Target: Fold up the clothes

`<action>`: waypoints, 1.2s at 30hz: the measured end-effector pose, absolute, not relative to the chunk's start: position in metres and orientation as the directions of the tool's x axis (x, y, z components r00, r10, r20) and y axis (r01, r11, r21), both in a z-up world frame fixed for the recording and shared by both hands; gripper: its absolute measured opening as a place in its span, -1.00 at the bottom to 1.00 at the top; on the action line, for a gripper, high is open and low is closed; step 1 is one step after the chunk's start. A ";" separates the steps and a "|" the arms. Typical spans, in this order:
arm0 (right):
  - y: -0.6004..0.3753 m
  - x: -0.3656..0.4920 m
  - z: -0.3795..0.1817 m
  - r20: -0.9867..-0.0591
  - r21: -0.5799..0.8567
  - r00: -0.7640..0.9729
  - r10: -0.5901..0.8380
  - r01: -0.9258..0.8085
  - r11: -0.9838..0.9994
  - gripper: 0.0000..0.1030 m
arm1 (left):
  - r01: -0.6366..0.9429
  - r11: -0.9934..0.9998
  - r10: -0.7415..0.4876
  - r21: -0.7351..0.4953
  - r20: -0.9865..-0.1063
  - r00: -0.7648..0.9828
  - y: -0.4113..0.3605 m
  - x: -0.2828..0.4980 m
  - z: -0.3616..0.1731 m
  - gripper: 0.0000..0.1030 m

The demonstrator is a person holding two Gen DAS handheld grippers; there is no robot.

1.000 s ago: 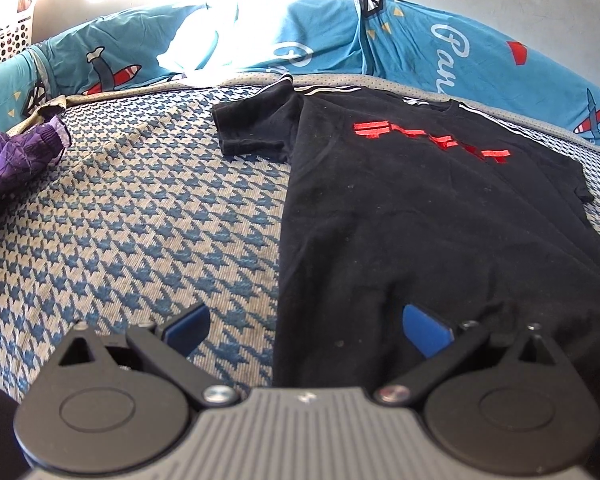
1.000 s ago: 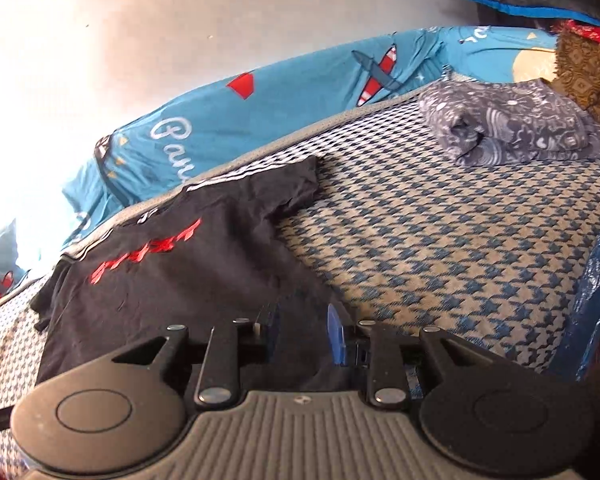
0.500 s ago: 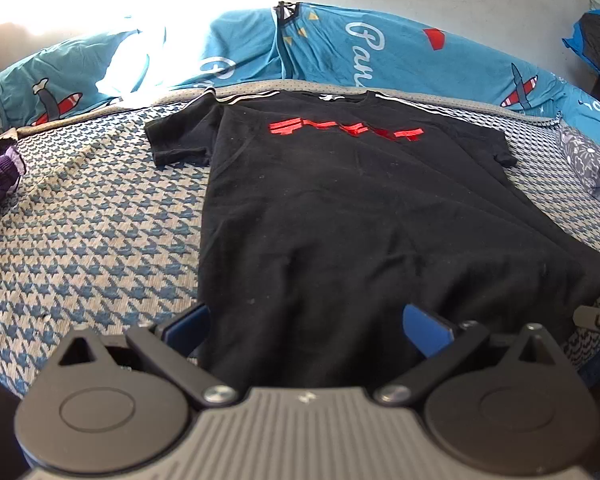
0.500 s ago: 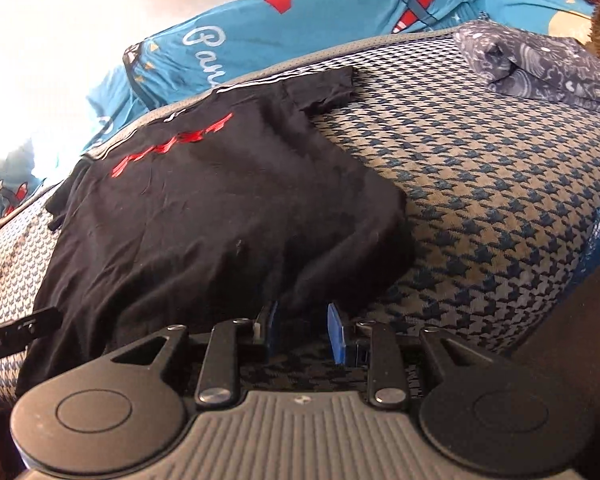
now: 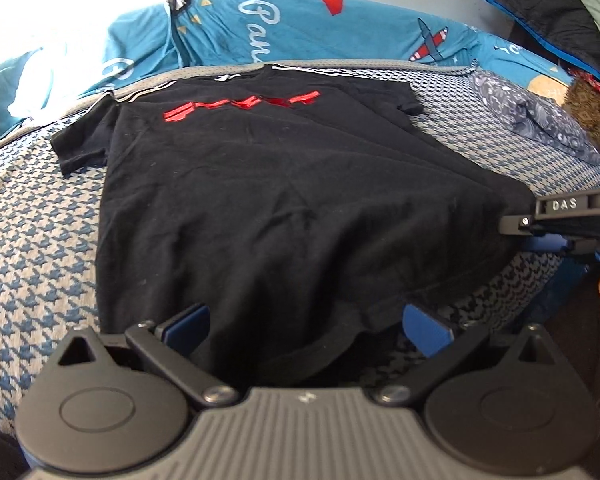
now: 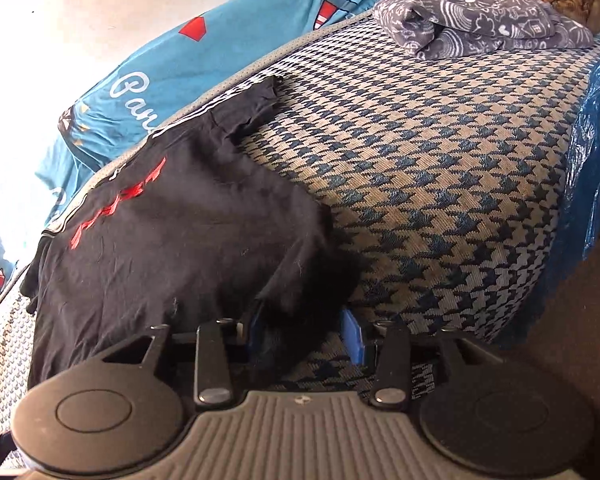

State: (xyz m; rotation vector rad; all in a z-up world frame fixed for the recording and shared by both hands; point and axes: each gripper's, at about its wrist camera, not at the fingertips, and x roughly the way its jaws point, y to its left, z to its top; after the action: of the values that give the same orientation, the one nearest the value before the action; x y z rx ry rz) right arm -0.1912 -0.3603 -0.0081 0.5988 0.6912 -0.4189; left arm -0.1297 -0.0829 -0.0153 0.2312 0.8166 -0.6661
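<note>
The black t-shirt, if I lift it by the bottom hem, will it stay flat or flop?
The black t-shirt will probably flop: thin cloth, already creased and draping at the hem. It likely drags lightly on the textured houndstooth cover.

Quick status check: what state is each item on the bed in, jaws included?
Black T-shirt with red print: spread flat, unfolded, front up.
Grey patterned garment: folded, at the bed's far corner.
Left gripper: jaws open over the shirt's hem.
Right gripper: jaws opening, shirt's hem corner between them.
</note>
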 end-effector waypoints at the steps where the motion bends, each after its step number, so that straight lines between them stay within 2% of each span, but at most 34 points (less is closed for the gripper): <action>1: -0.360 -0.191 -0.007 -0.689 0.372 0.706 -0.164 0.538 0.756 -0.79 | 0.642 0.764 -0.463 -0.055 -0.740 0.488 -0.085 -0.132 -0.017 1.00; 2: -0.360 -0.190 -0.005 -0.679 0.377 0.717 -0.158 0.525 0.763 -0.90 | 0.653 0.756 -0.466 -0.053 -0.743 0.480 -0.087 -0.133 -0.018 1.00; 12: -0.364 -0.155 0.033 -0.576 0.424 0.811 -0.102 0.403 0.811 -0.91 | 0.676 0.736 -0.471 -0.044 -0.750 0.464 -0.094 -0.135 -0.025 1.00; 18: -0.364 -0.112 0.055 -0.532 0.436 0.846 -0.030 0.304 0.847 -0.91 | 0.630 0.775 -0.468 -0.054 -0.719 0.514 -0.089 -0.124 -0.022 1.00; 25: -0.362 -0.059 0.044 -0.524 0.487 0.849 0.067 0.234 0.841 -0.88 | 0.508 0.859 -0.397 -0.069 -0.718 0.573 -0.078 -0.099 -0.025 1.00; 28: -0.366 -0.045 0.033 -0.542 0.540 0.834 0.101 0.254 0.802 -0.67 | 0.444 0.893 -0.352 -0.069 -0.722 0.595 -0.072 -0.088 -0.028 1.00; 30: -0.370 -0.045 0.034 -0.522 0.560 0.848 0.092 0.259 0.786 -0.56 | 0.413 0.907 -0.340 -0.079 -0.718 0.608 -0.067 -0.082 -0.029 1.00; 32: -0.374 -0.047 0.037 -0.492 0.577 0.867 0.078 0.258 0.775 -0.33 | 0.379 0.924 -0.300 -0.053 -0.717 0.629 -0.065 -0.078 -0.029 1.00; 36: -0.382 -0.056 0.046 -0.438 0.579 0.898 0.043 0.245 0.777 -0.25 | 0.322 0.945 -0.262 -0.056 -0.716 0.647 -0.058 -0.071 -0.029 1.00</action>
State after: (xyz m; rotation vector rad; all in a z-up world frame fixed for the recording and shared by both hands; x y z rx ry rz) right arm -0.0561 -0.3817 0.0461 0.6771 0.4504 -0.1134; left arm -0.0706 -0.0584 -0.0292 0.0790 0.8013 -0.3323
